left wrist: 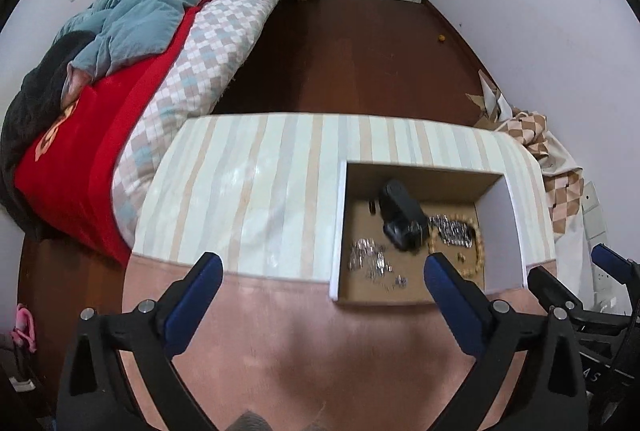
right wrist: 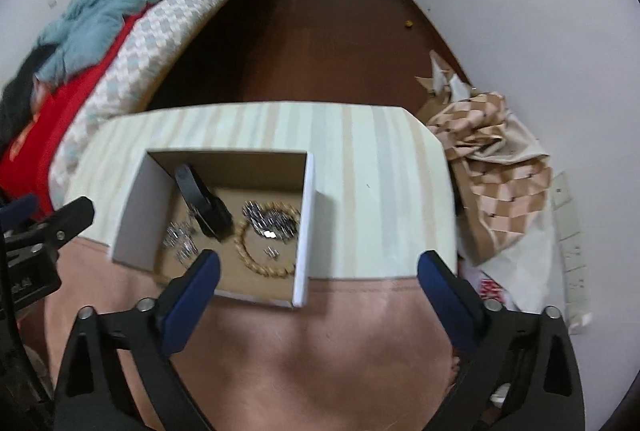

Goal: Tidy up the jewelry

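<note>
Both your tools stand with fingers spread wide, holding nothing. The cardboard box (left wrist: 424, 231) sits on the striped table (left wrist: 256, 191), jewelry loose on its floor: wooden bead bracelet (right wrist: 262, 263), silver chain heap (right wrist: 272, 221), a second silver cluster (left wrist: 370, 261), and a black object (right wrist: 204, 203) of uncertain kind.

From your left gripper (left wrist: 320, 271) the box lies at 1 o'clock; from your right gripper (right wrist: 320, 267) at 11 o'clock. The bracelet lies just beyond your right gripper's left finger (right wrist: 196, 283), so I judge that hand marginally nearer.
</note>
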